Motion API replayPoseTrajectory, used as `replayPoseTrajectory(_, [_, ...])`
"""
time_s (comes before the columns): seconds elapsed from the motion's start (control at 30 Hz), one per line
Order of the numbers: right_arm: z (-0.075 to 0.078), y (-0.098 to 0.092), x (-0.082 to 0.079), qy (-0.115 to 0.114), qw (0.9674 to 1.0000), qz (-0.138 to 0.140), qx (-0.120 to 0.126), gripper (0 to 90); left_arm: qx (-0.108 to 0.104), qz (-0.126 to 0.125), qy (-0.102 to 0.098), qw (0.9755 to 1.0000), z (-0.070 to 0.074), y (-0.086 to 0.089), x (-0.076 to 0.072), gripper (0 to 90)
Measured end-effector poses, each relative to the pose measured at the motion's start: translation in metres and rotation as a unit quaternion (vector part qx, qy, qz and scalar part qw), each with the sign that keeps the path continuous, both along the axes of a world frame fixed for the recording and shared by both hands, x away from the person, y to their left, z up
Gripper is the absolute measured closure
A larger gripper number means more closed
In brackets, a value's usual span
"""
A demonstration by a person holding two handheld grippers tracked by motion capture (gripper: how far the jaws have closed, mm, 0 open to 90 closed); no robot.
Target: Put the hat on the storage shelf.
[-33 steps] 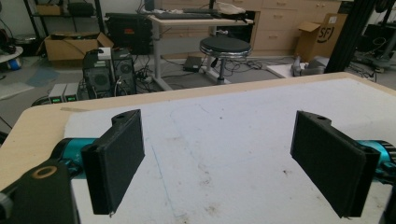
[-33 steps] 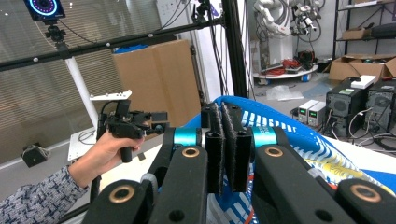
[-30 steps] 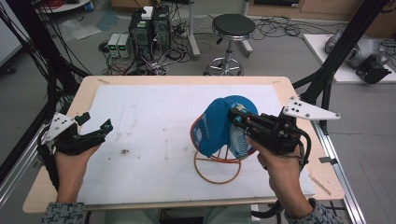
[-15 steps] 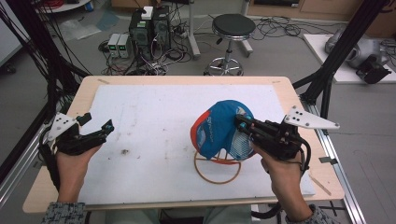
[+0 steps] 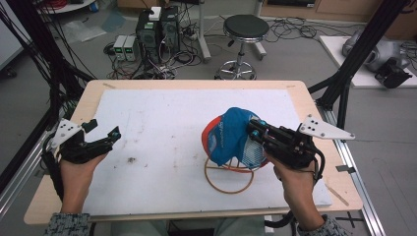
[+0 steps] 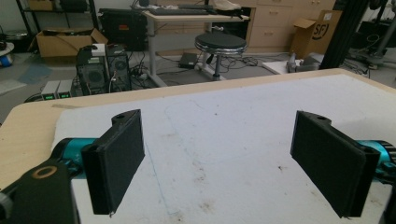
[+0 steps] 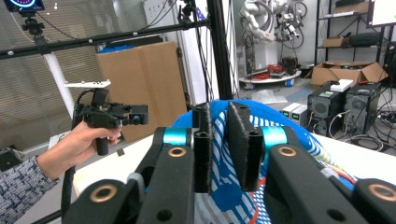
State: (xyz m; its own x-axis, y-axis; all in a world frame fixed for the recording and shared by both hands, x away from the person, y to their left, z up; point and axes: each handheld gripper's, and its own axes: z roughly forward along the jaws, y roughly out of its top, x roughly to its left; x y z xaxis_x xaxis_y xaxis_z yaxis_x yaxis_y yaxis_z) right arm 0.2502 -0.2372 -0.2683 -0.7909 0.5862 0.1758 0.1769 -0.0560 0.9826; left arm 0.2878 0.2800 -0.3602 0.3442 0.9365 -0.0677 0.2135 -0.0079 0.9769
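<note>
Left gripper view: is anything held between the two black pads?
No: the left gripper stands wide open, and between its pads there is only the bare white table cover.

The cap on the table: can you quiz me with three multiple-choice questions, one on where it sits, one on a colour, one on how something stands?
1. Where is the cap?
A. Flat on the floor
B. On a wire stand on the table
C. Hanging from a hook

2. What colour is the ring at the foot of the stand?
A. Orange
B. Green
C. Black

3. How do the fingers of the left gripper stand?
A. Shut on the cap
B. Shut on a cable
C. Wide apart, nothing between them

Answers:
1 B: the high view shows the cap draped over the stand, right of the table's middle.
2 A: the ring lies orange on the white table top.
3 C: the left gripper view shows bare table top between the two fingers.
</note>
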Motion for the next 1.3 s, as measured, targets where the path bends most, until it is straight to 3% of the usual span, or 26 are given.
replayPoseTrajectory(0.27, [0.000,-0.003,0.001,-0.008,0.9999,-0.001,0.008,68.2,-0.002,0.000,0.000,1.0000,0.000,0.000,0.000,17.6])
replayPoseTrajectory(0.6, [0.003,-0.015,0.004,-0.026,0.9987,-0.021,0.039,53.1,-0.003,0.001,0.000,1.0000,0.000,0.002,0.000,17.6])
replayPoseTrajectory(0.93, [0.004,-0.035,0.017,-0.045,0.9954,-0.077,0.035,45.2,-0.002,0.004,-0.001,1.0000,0.000,0.003,0.000,17.6])
replayPoseTrajectory(1.07, [0.001,-0.045,0.024,-0.046,0.9922,-0.112,0.028,40.2,-0.001,0.006,0.000,1.0000,0.000,0.004,0.000,17.6])
replayPoseTrajectory(1.17, [-0.001,-0.051,0.029,-0.035,0.9905,-0.127,0.038,34.1,-0.001,0.006,0.000,1.0000,-0.001,0.004,0.000,17.6])
replayPoseTrajectory(1.3, [-0.004,-0.058,0.033,-0.037,0.9862,-0.157,0.037,28.9,0.000,0.006,0.000,1.0000,-0.001,0.004,0.000,17.6])
